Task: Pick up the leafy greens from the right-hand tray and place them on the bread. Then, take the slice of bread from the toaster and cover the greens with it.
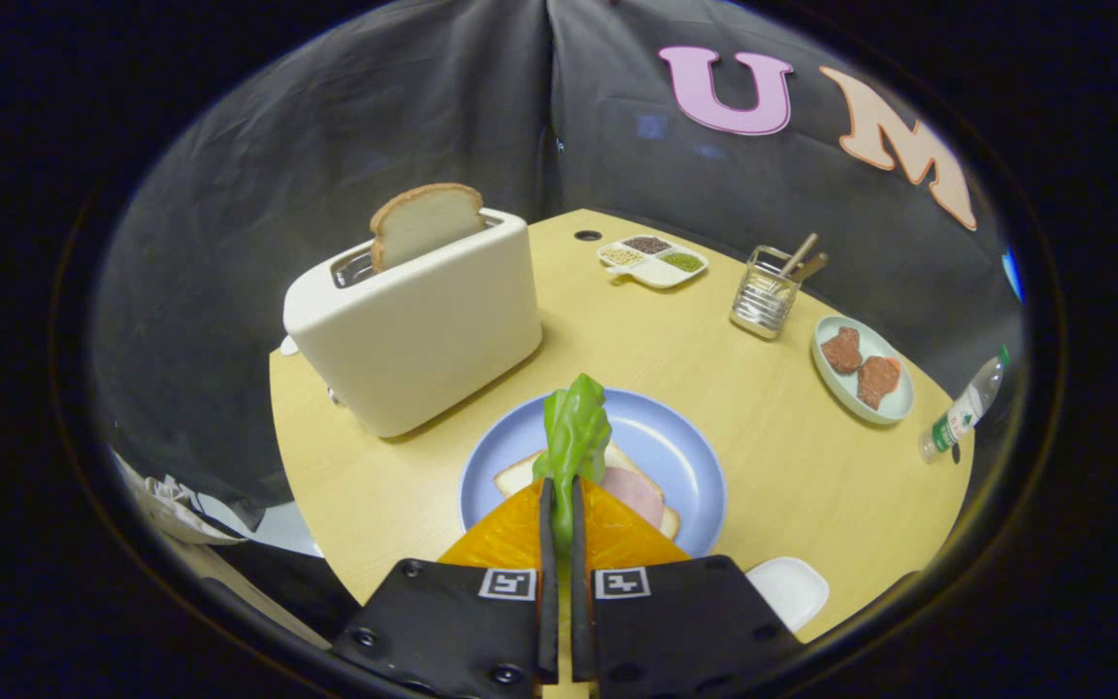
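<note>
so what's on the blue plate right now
The blue plate holds a bread slice topped with ham. The gripper, shut on the leafy greens, covers the middle.

No words or numbers are showing clearly enough to read here. The water bottle at the table's edge is wearing a label, but its print is coming through far too small.
</note>
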Available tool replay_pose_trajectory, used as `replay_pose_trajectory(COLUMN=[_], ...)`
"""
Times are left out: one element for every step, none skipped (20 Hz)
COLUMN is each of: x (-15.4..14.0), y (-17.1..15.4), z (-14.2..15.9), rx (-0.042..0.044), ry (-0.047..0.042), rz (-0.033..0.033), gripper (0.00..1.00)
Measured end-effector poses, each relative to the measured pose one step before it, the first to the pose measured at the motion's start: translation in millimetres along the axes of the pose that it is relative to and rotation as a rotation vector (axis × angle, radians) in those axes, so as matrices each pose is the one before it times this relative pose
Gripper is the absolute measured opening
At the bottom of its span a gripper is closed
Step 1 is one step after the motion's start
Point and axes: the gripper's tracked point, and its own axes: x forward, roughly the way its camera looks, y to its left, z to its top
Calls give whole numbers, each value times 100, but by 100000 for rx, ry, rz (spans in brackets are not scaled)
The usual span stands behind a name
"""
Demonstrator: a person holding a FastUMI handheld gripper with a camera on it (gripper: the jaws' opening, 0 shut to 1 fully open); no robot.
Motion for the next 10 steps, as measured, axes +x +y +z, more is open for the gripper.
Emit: replay_pose_trajectory(x=[398, 303, 282, 306, 273, 293, 276, 235, 236, 214], y=[237, 109, 187, 151, 79, 93, 114, 144, 70, -180], z=[3, 3, -1, 57, -14, 118, -23, 16, -156, -144], rx=[-298, -247, -177, -17, 113, 132, 91, 150, -250, -326], ry=[347, 410, 270, 317, 272, 219, 132, 233, 399, 715], rz=[300, 366, 232, 290, 181, 220, 343, 725, 98, -230], gripper=[8, 8, 8, 8, 8, 8, 8, 8, 8, 8])
